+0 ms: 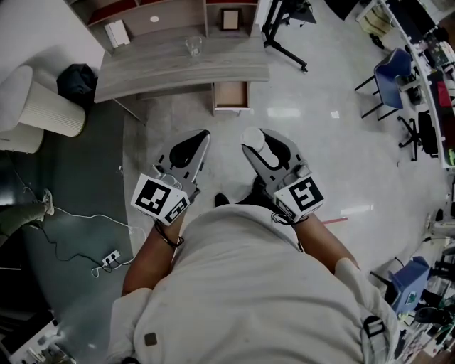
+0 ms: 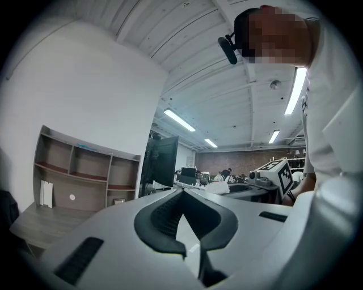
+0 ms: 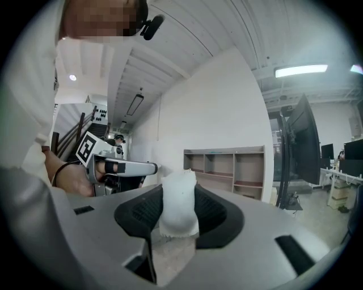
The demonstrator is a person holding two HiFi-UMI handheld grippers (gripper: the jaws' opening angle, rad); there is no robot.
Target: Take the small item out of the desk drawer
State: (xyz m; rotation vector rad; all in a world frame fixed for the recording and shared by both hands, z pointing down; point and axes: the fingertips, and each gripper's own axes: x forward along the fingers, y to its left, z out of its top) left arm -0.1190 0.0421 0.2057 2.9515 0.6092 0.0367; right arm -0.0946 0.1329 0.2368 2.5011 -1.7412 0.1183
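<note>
My right gripper is shut on a small white wrapped item, held in the air above the floor, well back from the desk. In the right gripper view the item stands upright between the two dark pads. The left gripper hangs beside it at the same height, its tips together with nothing between them, and its jaws meet at the tip. The grey wooden desk is ahead, with its light wood drawer pulled open below the front edge.
A drinking glass stands on the desk, with a wall shelf behind it. A white ribbed bin is at the left. A power strip with cables lies on the floor. A blue chair stands at the right.
</note>
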